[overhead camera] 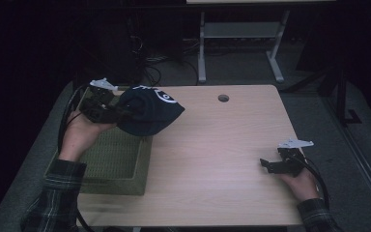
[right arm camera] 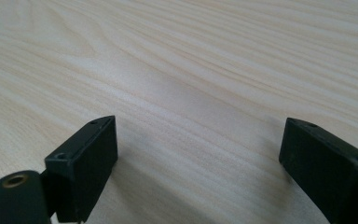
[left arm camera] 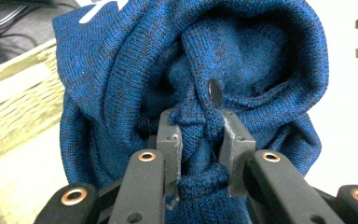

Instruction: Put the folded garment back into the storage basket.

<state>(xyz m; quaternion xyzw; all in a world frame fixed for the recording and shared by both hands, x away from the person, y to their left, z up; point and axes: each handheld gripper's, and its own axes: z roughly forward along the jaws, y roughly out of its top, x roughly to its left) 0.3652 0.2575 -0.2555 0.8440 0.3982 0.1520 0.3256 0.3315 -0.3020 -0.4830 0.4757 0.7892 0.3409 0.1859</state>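
Knitted blue fabric, one item: a soft hat with white lettering on its outer face, held off the table above the far left corner, partly over the far edge of a green woven basket that sits along the table's left edge. Handling, by my judgement: light, limp, no stiffness of its own; it will sag and fold wherever unsupported, is unlikely to slip from the pads, and is not fragile. Best hold looks to be a gathered bunch of the knit or the doubled rim, since a single layer would stretch. Left gripper: jaws clenched on a pinched fold of the hat's inner side, a small dark button-like disc just beyond the tips; the rest of the hat hangs ahead of the jaws, opening towards the camera. Right gripper: resting low near the table's right edge, well apart from the hat, jaws spread wide over bare wood, grasping nothing.
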